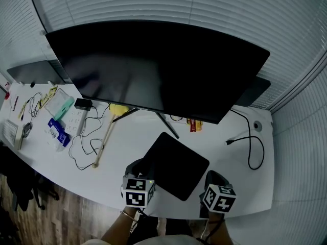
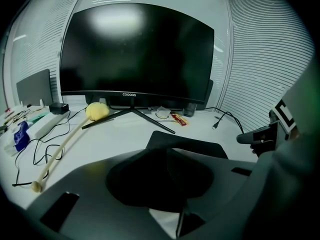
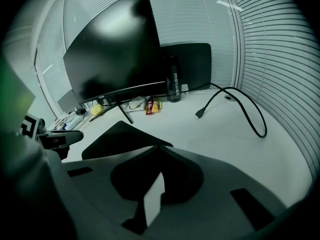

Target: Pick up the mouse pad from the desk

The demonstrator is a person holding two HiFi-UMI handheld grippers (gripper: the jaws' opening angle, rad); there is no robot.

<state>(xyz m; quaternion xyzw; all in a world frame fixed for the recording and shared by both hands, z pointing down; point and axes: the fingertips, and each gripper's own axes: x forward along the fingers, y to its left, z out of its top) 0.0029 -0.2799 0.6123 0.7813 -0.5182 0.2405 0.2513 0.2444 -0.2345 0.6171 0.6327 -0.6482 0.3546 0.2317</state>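
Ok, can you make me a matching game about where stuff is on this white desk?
Things:
1. black square mouse pad
2. big black curved monitor
3. loose black cable
4. yellow fluffy ball on a stick

Places:
A. standing at the back of the white desk
B. right side
C. front edge
D. left of the monitor's stand

Pairs: 1-C, 2-A, 3-B, 4-D

Black mouse pad point(image 1: 176, 165), lying flat

Matt mouse pad point(image 1: 175, 166), smooth desk top point(image 1: 133, 142) — glossy monitor screen point(image 1: 153, 65), wood-grain floor point(image 1: 61, 218).
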